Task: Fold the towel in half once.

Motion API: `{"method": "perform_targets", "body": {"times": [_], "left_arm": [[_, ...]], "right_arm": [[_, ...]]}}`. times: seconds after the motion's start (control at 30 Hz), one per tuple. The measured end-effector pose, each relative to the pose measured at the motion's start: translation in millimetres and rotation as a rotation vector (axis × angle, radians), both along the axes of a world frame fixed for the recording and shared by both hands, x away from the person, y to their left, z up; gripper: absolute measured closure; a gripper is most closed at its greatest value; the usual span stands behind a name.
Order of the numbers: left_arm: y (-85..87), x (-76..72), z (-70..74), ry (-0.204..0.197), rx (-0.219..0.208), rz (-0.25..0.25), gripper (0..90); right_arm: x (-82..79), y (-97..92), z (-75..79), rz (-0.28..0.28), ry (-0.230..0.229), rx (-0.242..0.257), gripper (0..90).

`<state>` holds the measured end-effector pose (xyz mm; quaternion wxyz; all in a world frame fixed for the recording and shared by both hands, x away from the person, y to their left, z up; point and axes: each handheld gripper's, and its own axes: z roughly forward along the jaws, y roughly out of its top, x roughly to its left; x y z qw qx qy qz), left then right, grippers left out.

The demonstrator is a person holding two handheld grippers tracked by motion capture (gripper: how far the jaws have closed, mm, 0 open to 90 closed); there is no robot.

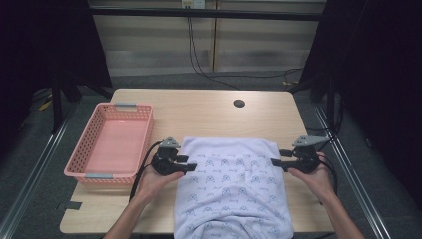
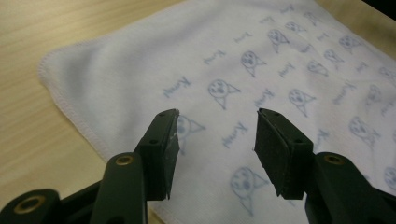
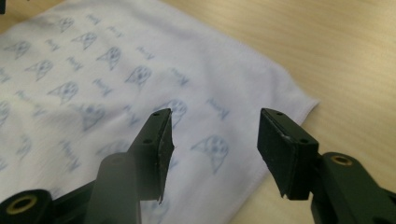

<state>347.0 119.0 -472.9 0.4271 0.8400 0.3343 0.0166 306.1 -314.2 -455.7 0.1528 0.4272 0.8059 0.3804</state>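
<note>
A white towel [image 1: 231,184] with a blue printed pattern lies spread flat on the wooden table, its near end hanging over the front edge. My left gripper [image 1: 191,166] hovers at the towel's left edge, pointing right, jaws open with nothing between them. My right gripper [image 1: 275,161] hovers at the towel's right edge, pointing left, also open and empty. In the left gripper view the jaws [image 2: 217,140] stand apart above the towel [image 2: 224,79] near its far left corner. In the right gripper view the jaws [image 3: 215,149] stand apart over the towel [image 3: 93,93] near its far right corner.
A pink plastic basket [image 1: 89,149] stands empty at the table's left side, close to my left hand. A dark round hole [image 1: 239,103] sits in the tabletop at the back. Bare wood [image 1: 199,112] lies beyond the towel. Cables run across the floor behind the table.
</note>
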Motion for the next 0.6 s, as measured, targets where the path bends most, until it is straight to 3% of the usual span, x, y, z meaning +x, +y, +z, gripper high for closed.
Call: {"method": "perform_targets", "body": {"times": [0.17, 0.2, 0.23, 0.33, 0.47, 0.6], "left_arm": [[1.4, 14.0, -5.0, 0.005, 0.032, 0.039, 48.8], [1.4, 14.0, -5.0, 0.005, 0.032, 0.039, 48.8], [2.3, 19.9, -5.3, 0.000, 0.030, 0.048, 48.8], [3.3, 26.5, -6.7, 0.004, 0.029, 0.061, 48.8], [2.6, 39.4, -13.3, 0.017, 0.022, 0.090, 47.8], [0.3, 50.9, -18.0, 0.027, 0.047, 0.100, 44.9]], "right_arm": [[35.9, -5.0, -9.7, -0.047, 0.022, -0.005, 46.6], [35.9, -5.0, -9.7, -0.047, 0.022, -0.005, 46.6], [46.3, -6.5, -12.4, -0.082, 0.015, -0.009, 47.0], [59.1, -4.1, -16.1, -0.093, 0.015, -0.010, 48.1], [76.2, -3.5, -29.9, -0.117, 0.062, -0.031, 48.4], [83.2, 0.6, -40.0, -0.128, 0.072, -0.053, 49.2]]}}
